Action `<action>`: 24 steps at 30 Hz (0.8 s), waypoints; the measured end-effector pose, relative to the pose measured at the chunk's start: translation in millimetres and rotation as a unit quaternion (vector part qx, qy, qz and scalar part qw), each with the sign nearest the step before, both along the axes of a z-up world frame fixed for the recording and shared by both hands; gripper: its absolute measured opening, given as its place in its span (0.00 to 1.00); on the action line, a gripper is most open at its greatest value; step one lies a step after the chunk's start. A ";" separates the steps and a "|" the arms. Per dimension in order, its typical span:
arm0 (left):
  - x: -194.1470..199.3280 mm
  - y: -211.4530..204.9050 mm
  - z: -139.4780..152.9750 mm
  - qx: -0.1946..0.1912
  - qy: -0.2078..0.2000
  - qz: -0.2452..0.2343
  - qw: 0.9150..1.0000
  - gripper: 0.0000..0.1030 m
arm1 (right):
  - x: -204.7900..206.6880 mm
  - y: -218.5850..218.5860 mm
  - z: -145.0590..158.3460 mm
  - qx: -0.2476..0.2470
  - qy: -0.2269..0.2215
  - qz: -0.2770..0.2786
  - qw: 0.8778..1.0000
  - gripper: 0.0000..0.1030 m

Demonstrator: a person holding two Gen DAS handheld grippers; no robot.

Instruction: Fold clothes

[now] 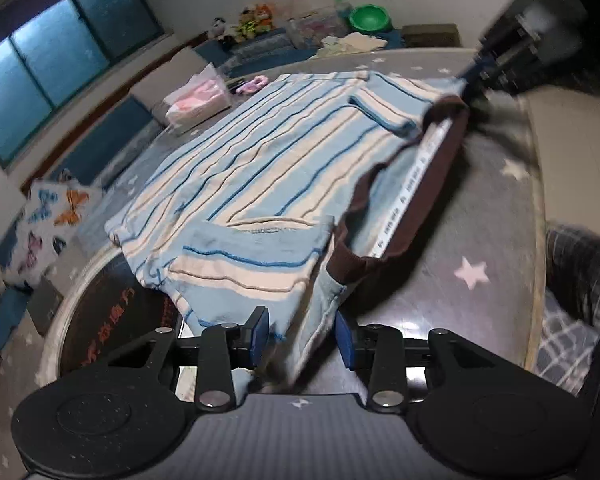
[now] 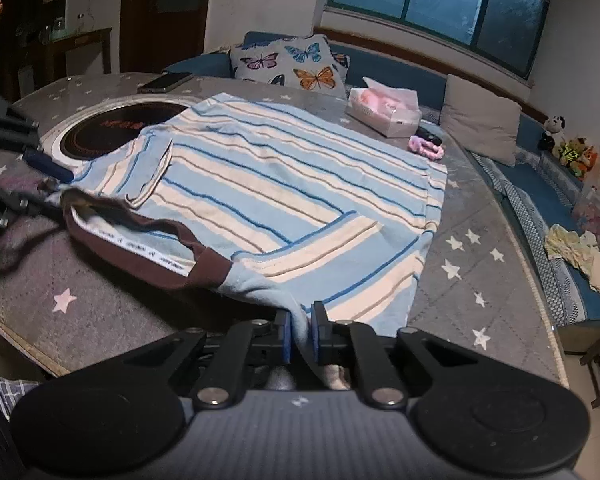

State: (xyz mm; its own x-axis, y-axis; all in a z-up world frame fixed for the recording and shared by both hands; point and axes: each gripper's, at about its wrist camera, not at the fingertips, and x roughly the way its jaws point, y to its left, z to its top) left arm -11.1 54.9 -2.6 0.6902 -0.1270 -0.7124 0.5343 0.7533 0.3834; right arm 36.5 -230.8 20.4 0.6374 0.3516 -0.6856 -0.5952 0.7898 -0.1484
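Note:
A light-blue, cream-striped shirt [image 1: 260, 168] [image 2: 280, 192] with a brown collar [image 1: 440, 160] [image 2: 140, 240] lies spread on the table, both sleeves folded in over the body. The collar edge is lifted between my two grippers. My left gripper [image 1: 302, 336] stands partly open with one shoulder of the shirt lying loosely between its blue pads. In the right wrist view it shows blurred at the far left [image 2: 48, 184]. My right gripper [image 2: 300, 332] is shut on the other shoulder, the fabric pinched between its pads. It appears blurred at the top right of the left wrist view [image 1: 472, 76].
The table [image 2: 480, 280] wears a grey star-print cover. A round black hob [image 2: 116, 128] sits partly under the shirt. A tissue box [image 2: 384, 112], a pink scrunchie [image 2: 426, 148] and a phone [image 2: 164, 82] lie beyond it. A sofa with a butterfly cushion [image 2: 292, 60] runs behind.

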 end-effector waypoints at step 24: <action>14.0 22.1 110.1 -0.126 -0.086 0.034 0.988 0.03 | -39.4 -36.4 94.8 0.078 -0.039 -0.011 0.996 0.04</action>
State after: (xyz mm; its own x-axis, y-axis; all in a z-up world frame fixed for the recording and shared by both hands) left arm 3.0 77.0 107.6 0.8115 -0.2338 -0.5355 0.4221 0.8683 0.2604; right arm -2.9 -267.2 115.2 0.6955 0.4353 -0.5716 -0.5695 0.8191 -0.0691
